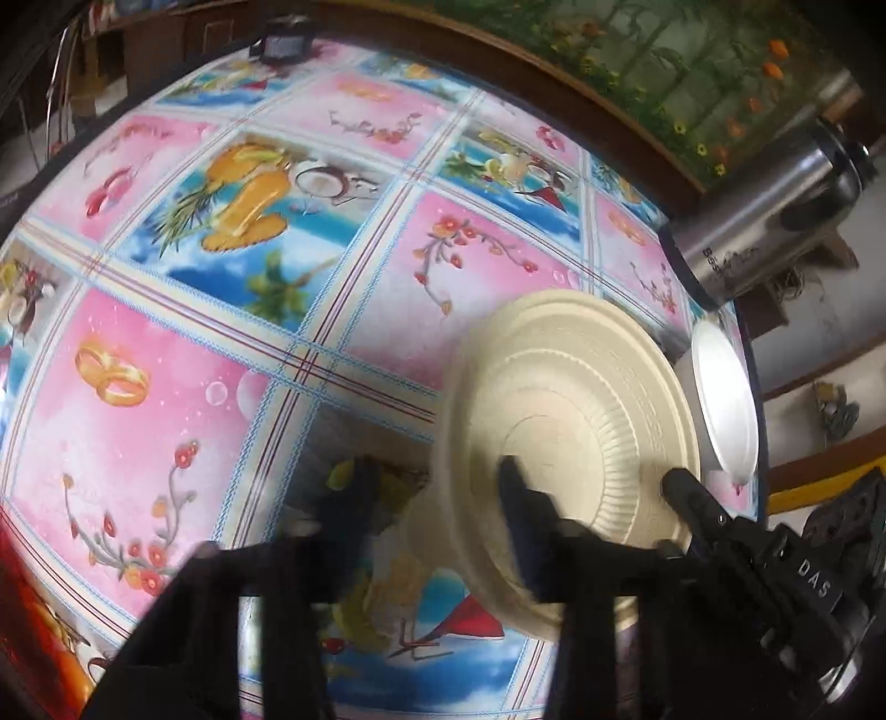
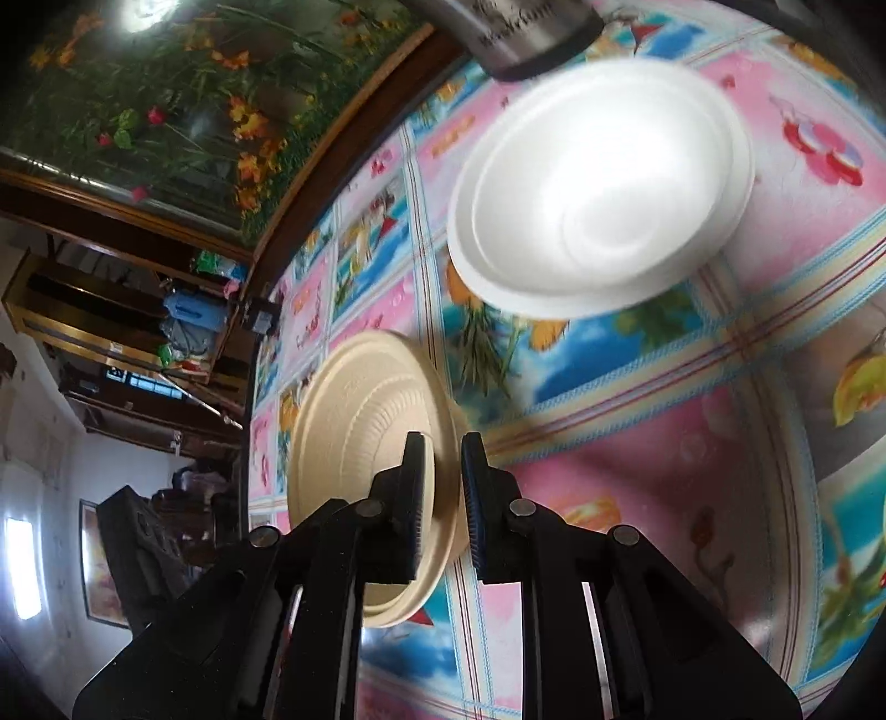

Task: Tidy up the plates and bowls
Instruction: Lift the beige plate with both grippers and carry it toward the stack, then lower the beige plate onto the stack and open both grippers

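Observation:
A stack of cream ribbed plates [image 1: 576,421] [image 2: 365,421] rests on the patterned table. My right gripper [image 2: 443,459] straddles the stack's rim with a finger on each side; it shows in the left wrist view [image 1: 592,487] at the plates' near edge. The plate's rim fills the gap between the jaws. A stack of white bowls [image 2: 603,183] sits beyond the plates, seen edge-on in the left wrist view [image 1: 725,399]. My left gripper [image 1: 437,498] is open and empty; its left finger [image 1: 360,493] is blurred, just left of the plates.
A steel flask [image 1: 775,210] [image 2: 526,33] stands by the bowls near the table's far edge. A small dark object [image 1: 282,44] sits at the far end of the table. A wooden rail and flower mural [image 2: 166,111] run along the table's side.

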The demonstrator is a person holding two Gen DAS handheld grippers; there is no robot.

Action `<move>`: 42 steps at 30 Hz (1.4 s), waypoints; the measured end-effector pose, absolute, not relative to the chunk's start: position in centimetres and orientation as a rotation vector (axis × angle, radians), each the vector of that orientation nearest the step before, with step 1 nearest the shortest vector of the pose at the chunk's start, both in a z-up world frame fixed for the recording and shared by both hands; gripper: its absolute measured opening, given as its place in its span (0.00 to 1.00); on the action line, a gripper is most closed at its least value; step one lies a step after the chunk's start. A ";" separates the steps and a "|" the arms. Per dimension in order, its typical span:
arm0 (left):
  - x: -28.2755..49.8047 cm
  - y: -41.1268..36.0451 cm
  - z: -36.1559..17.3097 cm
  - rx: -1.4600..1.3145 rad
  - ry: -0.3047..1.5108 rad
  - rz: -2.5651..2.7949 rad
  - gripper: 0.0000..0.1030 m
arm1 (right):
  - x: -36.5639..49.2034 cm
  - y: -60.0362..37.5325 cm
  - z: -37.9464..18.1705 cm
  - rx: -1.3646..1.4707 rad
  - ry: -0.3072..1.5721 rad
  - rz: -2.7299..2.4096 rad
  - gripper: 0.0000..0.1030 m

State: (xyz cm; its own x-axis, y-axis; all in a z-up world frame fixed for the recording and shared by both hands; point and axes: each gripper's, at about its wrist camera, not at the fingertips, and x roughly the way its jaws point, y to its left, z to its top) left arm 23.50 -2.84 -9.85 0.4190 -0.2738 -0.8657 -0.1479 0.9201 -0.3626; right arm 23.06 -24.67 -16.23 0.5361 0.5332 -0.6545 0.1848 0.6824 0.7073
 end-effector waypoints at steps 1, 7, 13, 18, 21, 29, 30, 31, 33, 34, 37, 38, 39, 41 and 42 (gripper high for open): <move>23.4 -2.9 -9.8 -0.414 1.140 -0.087 0.23 | 23.0 -24.5 -16.2 0.817 0.999 0.238 0.14; 22.9 -2.6 -9.6 -0.394 1.101 -0.093 0.23 | 22.5 -23.3 -14.7 0.678 0.914 0.208 0.08; 21.7 -2.3 -9.4 -0.367 1.099 -0.092 0.23 | 22.5 -23.3 -15.5 0.703 0.943 0.226 0.08; 19.8 -1.5 -7.8 -0.312 1.039 -0.070 0.23 | 21.1 -22.0 -14.8 0.680 0.931 0.253 0.08; 18.1 -0.8 -6.6 -0.283 1.001 -0.061 0.23 | 19.4 -21.1 -14.2 0.677 0.911 0.275 0.08; 12.1 3.4 -3.2 -0.245 0.897 -0.015 0.23 | 14.3 -16.8 -12.2 0.658 0.848 0.363 0.08; 11.5 3.9 -2.9 -0.243 0.888 -0.009 0.23 | 13.8 -16.2 -12.0 0.659 0.846 0.376 0.08; 10.8 4.6 -2.5 -0.241 0.875 0.000 0.23 | 13.4 -15.6 -11.8 0.659 0.844 0.389 0.08; 9.4 6.0 -1.8 -0.246 0.853 0.011 0.23 | 12.5 -14.1 -11.2 0.656 0.842 0.419 0.08; 8.6 6.9 -1.4 -0.251 0.842 0.017 0.23 | 12.1 -13.2 -10.6 0.644 0.838 0.435 0.08; 6.6 9.1 -0.8 -0.267 0.817 0.038 0.23 | 10.9 -10.8 -9.2 0.611 0.826 0.473 0.08; 6.1 10.0 -0.6 -0.272 0.811 0.050 0.23 | 10.5 -9.7 -8.7 0.593 0.823 0.489 0.08; 5.6 10.8 -0.5 -0.274 0.805 0.061 0.23 | 10.0 -8.7 -8.3 0.579 0.818 0.503 0.08; 4.3 12.6 -0.3 -0.276 0.792 0.088 0.23 | 9.3 -6.7 -7.7 0.553 0.817 0.533 0.08; 3.7 13.4 -0.3 -0.283 0.790 0.099 0.23 | 9.0 -5.7 -7.6 0.543 0.821 0.549 0.08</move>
State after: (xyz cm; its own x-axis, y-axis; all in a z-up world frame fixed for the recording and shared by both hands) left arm 3.69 13.43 -0.30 0.7018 -0.0177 -0.7121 -0.1926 0.9578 -0.2136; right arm 8.98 -5.65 -7.56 0.5619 0.6400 -0.5240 -0.2396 0.7323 0.6375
